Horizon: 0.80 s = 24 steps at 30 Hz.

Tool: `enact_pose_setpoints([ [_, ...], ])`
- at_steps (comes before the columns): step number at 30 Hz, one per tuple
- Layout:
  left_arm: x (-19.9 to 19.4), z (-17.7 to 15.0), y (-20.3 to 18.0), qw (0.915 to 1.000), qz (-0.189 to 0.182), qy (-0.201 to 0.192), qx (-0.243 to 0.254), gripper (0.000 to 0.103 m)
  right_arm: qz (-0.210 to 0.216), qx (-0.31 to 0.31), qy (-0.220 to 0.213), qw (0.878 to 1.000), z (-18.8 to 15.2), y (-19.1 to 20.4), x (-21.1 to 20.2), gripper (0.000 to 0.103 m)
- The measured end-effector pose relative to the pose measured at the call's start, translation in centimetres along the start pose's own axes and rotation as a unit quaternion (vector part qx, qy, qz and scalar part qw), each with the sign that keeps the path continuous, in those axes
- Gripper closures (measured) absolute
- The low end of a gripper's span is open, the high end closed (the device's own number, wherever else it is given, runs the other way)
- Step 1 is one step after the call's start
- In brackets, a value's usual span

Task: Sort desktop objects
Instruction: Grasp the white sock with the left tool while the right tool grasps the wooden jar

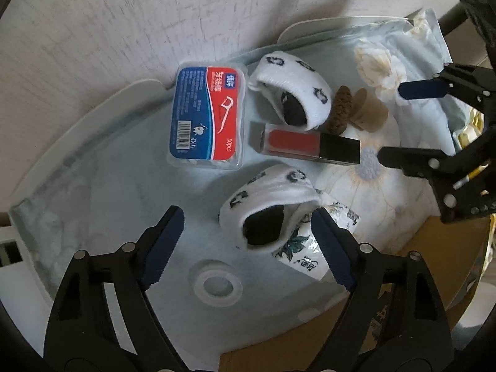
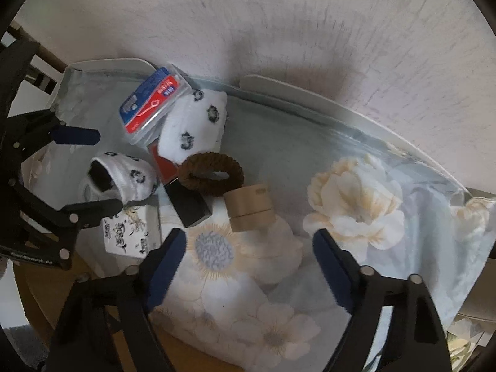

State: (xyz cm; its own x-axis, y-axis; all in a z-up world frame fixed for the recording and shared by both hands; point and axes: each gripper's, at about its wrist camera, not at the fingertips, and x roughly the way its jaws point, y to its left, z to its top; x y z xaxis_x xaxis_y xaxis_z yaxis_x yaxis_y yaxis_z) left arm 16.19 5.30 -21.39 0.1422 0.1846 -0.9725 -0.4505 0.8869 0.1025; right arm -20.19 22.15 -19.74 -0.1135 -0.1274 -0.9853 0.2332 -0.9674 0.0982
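The lip gloss tube (image 1: 305, 147) lies flat at the centre of the left wrist view, its long axis running left to right, the black cap toward the right and the clear end toward the left. Two white socks (image 1: 288, 91) (image 1: 266, 210) with dark prints lie one above it and one below, both with their openings facing the lower part of the frame. One floss pick box (image 1: 207, 114) stands to the left of the tube, its long axis top to bottom. One brown hair tie (image 2: 212, 175) and one tan round case (image 2: 249, 209) sit just right of the upper sock. All rest on a floral bag (image 2: 356, 204). The left gripper (image 1: 248, 245) is spread apart, empty, flanking the lower sock. The right gripper (image 2: 248, 266) is likewise spread, holding nothing.
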Motion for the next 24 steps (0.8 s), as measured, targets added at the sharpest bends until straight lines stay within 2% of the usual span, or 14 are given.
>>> enact_pose_setpoints([
  [1, 0.1, 0.0, 0.1, 1.0000, -0.002, 0.001, -0.002, 0.022, 0.004, 0.001, 0.003, 1.000, 0.1, -0.1, 0.3, 0.032],
  [4, 0.7, 0.1, 0.6, 0.9998, -0.007, 0.004, -0.015, 0.040, 0.009, 0.000, 0.007, 1.000, 0.3, -0.3, 0.8, 0.043],
  [6, 1.1, 0.0, 1.0, 0.9986, -0.037, 0.012, -0.034, 0.050, 0.015, 0.001, 0.009, 1.000, 0.5, -0.4, 1.1, 0.047],
  [7, 1.3, -0.1, 1.1, 0.9970, -0.051, 0.015, -0.056, 0.054, 0.022, 0.003, 0.007, 1.000, 0.6, -0.5, 1.1, 0.053],
  [8, 1.3, -0.1, 1.1, 0.9970, -0.052, 0.013, -0.057, 0.055, 0.024, 0.003, 0.008, 1.000, 0.6, -0.5, 1.1, 0.058],
  [9, 1.2, -0.1, 1.1, 0.9970, -0.050, 0.012, -0.058, 0.056, 0.021, 0.000, 0.013, 1.000, 0.7, -0.5, 1.2, 0.069],
  [10, 1.3, -0.1, 1.0, 0.9971, -0.050, 0.014, -0.056, 0.057, 0.020, -0.001, 0.018, 1.000, 0.7, -0.5, 1.4, 0.071],
  [14, 1.1, -0.3, 0.8, 0.9970, -0.050, 0.016, -0.057, 0.062, 0.030, 0.011, 0.015, 0.999, 0.3, -1.0, 1.2, 0.072],
  [24, -0.5, -1.5, -0.2, 0.9980, -0.030, 0.018, -0.051, 0.064, 0.017, 0.007, 0.004, 1.000, -0.9, -0.5, -1.5, 0.072],
])
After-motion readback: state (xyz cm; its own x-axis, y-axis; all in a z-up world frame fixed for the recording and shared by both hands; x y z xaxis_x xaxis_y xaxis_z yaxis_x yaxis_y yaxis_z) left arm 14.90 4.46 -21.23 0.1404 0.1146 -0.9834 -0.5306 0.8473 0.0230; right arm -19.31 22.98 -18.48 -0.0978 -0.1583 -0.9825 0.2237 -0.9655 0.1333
